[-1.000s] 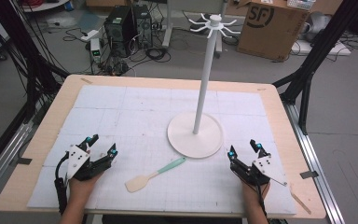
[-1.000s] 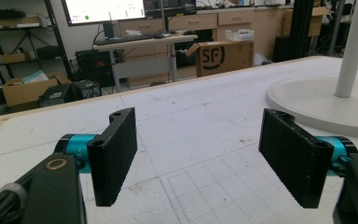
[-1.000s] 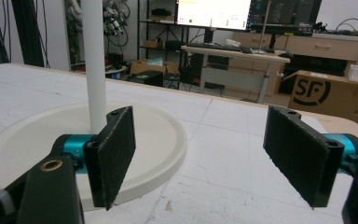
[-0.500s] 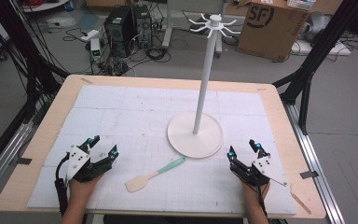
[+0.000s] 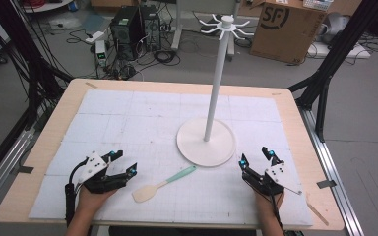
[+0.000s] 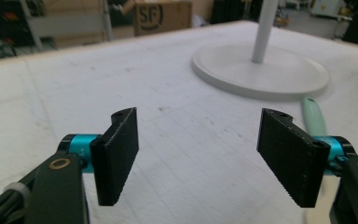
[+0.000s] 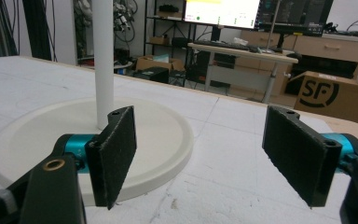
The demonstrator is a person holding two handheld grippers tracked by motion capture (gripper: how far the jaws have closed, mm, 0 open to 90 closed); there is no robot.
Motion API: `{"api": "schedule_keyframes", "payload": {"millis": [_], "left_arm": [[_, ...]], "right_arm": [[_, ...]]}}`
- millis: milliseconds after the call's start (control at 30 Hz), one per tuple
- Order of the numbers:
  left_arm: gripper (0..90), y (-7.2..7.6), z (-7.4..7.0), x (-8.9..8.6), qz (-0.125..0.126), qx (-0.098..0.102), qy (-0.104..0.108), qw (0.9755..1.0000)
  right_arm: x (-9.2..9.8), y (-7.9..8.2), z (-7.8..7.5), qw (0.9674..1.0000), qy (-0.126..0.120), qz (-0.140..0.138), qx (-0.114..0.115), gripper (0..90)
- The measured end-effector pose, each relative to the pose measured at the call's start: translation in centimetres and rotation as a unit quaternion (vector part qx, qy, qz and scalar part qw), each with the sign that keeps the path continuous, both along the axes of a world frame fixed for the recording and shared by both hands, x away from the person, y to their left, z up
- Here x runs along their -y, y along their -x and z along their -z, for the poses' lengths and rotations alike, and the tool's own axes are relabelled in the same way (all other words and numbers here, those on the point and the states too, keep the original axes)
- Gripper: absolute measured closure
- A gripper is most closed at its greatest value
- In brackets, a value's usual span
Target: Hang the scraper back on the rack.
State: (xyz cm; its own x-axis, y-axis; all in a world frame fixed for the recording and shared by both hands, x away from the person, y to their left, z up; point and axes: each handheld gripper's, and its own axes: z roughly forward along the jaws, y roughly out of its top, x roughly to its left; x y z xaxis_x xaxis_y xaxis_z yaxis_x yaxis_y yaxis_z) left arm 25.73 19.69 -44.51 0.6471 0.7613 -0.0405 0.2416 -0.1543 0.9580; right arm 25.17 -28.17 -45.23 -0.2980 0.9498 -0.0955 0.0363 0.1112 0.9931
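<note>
With both jaws spread empty, the left gripper (image 5: pixel 124 163) and right gripper (image 5: pixel 256 156) are being poised beside the mint-handled cream silicone spatula (image 5: pixel 161 184), so a reach and pinch on its handle is judged to be called for next.

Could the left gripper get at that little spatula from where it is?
Probably yes. The left gripper is open beside the spatula, with bare mat between them; the white stand sits farther back, out of the way.
</note>
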Motion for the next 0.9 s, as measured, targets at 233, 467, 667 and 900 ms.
{"api": "schedule_keyframes", "payload": {"millis": [233, 467, 667, 900], "left_arm": [[32.0, 0.2, -0.5, 3.0, 0.044, -0.039, -0.060, 0.9964], [34.8, 0.1, -0.8, 5.5, 0.084, -0.078, -0.099, 0.9885], [36.5, 0.4, -0.8, 7.0, 0.116, -0.087, -0.121, 0.9820], [41.6, 0.2, -0.4, 8.6, 0.129, -0.106, -0.148, 0.9747]], "right_arm": [[0.1, -0.1, 0.0, 1.0000, -0.004, -0.004, 0.000, 25.8], [0.1, 0.0, 0.0, 1.0000, -0.006, -0.004, -0.003, 25.8], [0.1, 0.0, 0.0, 1.0000, -0.004, -0.005, -0.002, 25.8], [0.1, 0.0, 0.0, 1.0000, -0.002, -0.005, -0.002, 25.8]]}}
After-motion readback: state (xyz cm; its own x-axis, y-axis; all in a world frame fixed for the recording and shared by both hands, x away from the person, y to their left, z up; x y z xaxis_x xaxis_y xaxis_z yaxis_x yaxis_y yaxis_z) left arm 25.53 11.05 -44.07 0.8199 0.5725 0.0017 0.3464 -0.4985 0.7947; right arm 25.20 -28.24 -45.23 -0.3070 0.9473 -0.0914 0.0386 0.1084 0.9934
